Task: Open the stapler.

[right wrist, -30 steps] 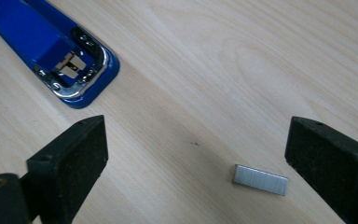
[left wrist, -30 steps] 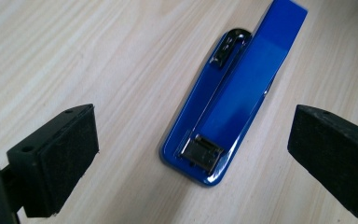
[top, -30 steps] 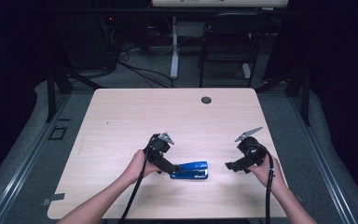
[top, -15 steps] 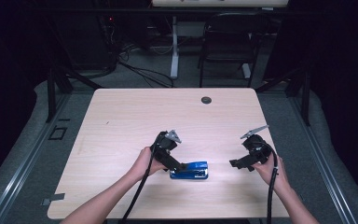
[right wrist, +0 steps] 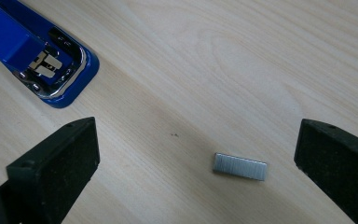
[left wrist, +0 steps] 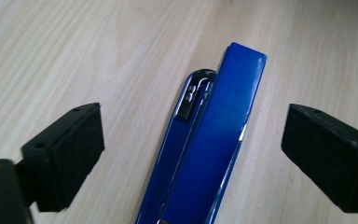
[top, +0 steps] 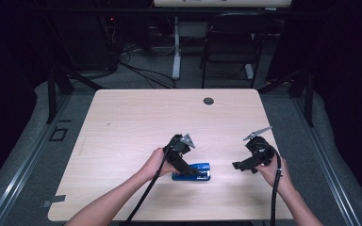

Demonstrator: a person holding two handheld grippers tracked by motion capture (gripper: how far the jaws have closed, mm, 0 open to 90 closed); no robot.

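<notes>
high view, table: pale wooden table [top: 122, 141], with a blue stapler [top: 199, 172] lying near its front edge.
high view, left gripper: the left gripper [top: 188, 170] is over the near-left end of the stapler, the person's hand behind it.
high view, right gripper: the right gripper [top: 238, 166] hovers apart from the stapler, to its right, aimed back toward it.
left gripper view, stapler: the blue stapler [left wrist: 205, 140] runs up the middle between the two black jaws, which stand wide on either side with no pad touching it (they have just been closing a little).
right gripper view, staples: a small strip of staples [right wrist: 239, 166] lies flat on the wood between the wide-apart jaws, nearer the right one; nothing is held.
right gripper view, stapler: its open metal front end [right wrist: 51, 70] is at upper left.
step in hand: likely steadying the stapler for loading.
next move: left jaws need to close squarely on the body; the right needs to drop low and pinch the thin strip.
</notes>
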